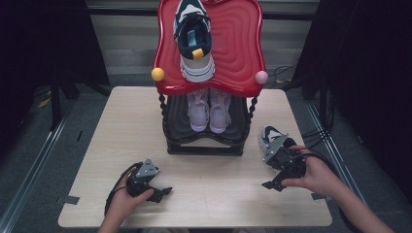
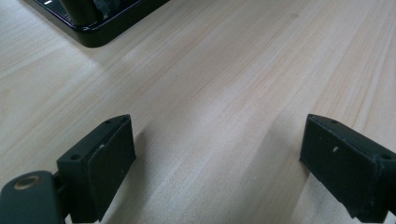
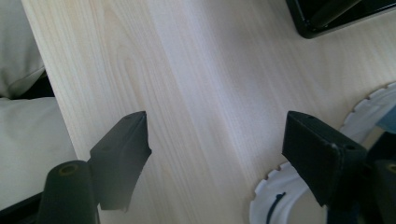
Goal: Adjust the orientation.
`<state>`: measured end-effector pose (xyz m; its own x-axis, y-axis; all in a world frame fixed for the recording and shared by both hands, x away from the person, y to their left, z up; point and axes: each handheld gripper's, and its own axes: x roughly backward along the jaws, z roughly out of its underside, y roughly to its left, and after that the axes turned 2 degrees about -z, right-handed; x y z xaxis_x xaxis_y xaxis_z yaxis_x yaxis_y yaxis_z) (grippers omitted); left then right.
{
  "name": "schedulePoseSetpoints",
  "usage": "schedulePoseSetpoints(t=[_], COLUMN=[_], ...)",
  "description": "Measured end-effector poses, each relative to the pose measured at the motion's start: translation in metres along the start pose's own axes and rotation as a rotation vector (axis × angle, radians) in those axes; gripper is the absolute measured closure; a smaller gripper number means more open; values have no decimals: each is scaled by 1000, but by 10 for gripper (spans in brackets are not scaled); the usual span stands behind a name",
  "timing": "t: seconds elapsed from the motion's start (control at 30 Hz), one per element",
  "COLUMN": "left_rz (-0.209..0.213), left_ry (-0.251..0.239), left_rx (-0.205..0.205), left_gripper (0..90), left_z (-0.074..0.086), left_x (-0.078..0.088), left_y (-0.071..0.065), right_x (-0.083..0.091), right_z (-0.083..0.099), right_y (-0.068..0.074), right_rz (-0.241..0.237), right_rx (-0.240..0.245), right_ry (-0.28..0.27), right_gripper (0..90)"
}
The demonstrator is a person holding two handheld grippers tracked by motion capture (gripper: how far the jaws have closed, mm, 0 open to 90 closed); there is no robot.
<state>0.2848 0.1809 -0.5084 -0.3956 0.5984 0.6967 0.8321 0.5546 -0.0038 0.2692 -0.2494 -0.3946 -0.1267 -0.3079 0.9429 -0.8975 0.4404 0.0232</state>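
Count: four shoes — one navy-white shoe point(image 1: 193, 41) on the red top shelf point(image 1: 238, 43), two pink shoes point(image 1: 209, 110) on the black lower shelf point(image 1: 204, 145), one loose shoe point(image 1: 272, 141) on the table's right side, just beside the right gripper point(image 1: 273, 184). Both grippers are spread and hold nothing, the left gripper point(image 1: 163, 192) at near left. Surface is a light wood table point(image 1: 126, 126) on a grey floor, with dark curtains at both sides.

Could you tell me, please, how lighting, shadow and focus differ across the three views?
High view: dim and soft, black surroundings, with sheen on the glossy red rippled top shelf. Left gripper view: bright on the pale wooden table, soft shadows beside the open black jaws. Right gripper view: washed out toward the table's edge, the near jaws slightly blurred.
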Motion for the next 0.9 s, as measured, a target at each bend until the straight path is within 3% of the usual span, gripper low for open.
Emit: schedulePoseSetpoints(t=[0.27,0.57,0.9], left_rz=[-1,-2,-4], left_ry=[0,1,2], left_rx=[-2,-2,-5], left_gripper=[94,90,87], left_z=[0,0,0], left_x=[0,0,0], left_y=[0,0,0], right_x=[16,32,29], right_z=[-2,11,28], right_y=[-10,-22,-33], right_rz=[4,59,87], right_rx=[13,8,-22], right_ry=[-11,20,55], right_gripper=[251,267,268])
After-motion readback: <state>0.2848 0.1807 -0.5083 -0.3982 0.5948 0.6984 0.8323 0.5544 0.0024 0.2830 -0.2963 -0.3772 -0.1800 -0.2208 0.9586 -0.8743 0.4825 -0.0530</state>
